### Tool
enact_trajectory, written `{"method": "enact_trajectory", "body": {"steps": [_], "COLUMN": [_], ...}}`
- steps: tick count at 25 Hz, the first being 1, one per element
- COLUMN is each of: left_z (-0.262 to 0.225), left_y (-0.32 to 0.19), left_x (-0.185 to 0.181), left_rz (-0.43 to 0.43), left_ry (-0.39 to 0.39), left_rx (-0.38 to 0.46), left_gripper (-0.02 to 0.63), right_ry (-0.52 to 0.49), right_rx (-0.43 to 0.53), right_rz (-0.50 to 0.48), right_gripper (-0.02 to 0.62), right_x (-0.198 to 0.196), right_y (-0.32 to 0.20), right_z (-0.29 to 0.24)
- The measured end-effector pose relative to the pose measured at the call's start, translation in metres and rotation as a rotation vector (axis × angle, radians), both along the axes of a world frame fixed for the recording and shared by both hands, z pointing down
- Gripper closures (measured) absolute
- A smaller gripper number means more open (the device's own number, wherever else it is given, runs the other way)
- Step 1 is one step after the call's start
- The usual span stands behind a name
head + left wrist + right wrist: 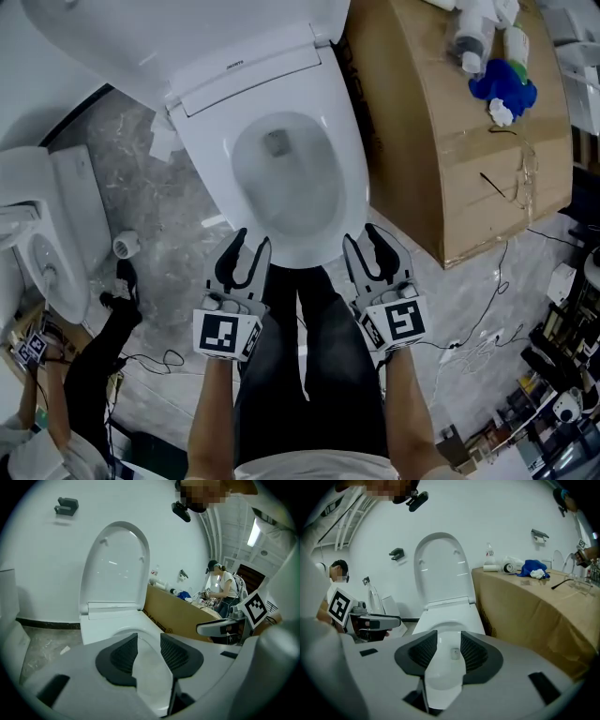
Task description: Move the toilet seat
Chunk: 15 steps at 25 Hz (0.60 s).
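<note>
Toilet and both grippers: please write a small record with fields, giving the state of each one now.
lid: raised, upright at the back
seat: down on the bowl
left gripper: jaws apart, at the seat's front rim, holding nothing
right gripper: jaws apart, at the seat's front rim, holding nothing
cardboard box: beside the toilet, on the right gripper's side

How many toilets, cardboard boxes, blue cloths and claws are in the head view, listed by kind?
Toilets: 2, the centre toilet and the side toilet
Cardboard box: 1
Blue cloth: 1
Claws: 2, the left claw and the right claw
Total: 6
</note>
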<state>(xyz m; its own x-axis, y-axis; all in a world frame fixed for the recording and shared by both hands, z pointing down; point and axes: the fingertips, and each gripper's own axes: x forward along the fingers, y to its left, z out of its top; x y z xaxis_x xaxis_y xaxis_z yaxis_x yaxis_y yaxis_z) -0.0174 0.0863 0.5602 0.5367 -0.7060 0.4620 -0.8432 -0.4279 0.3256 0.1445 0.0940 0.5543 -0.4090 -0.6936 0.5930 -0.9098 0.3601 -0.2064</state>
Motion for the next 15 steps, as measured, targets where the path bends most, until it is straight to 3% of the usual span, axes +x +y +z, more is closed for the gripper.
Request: {"method": "enact_trajectory", "body": {"steps": [15], "left_z": [0.086], "left_y": [0.024], "left_x": [-0.023], "left_rz": [-0.066], "left_ry": [-0.057], "left_rx": [-0.164], "left_gripper": [0.353], "right_ry": [0.049], "right_rx": [-0.133], "right_rz": [0.052], "right_gripper": [0.341], "right_x": [0.022], "right_y": [0.015], "right_z": [0.084]}}
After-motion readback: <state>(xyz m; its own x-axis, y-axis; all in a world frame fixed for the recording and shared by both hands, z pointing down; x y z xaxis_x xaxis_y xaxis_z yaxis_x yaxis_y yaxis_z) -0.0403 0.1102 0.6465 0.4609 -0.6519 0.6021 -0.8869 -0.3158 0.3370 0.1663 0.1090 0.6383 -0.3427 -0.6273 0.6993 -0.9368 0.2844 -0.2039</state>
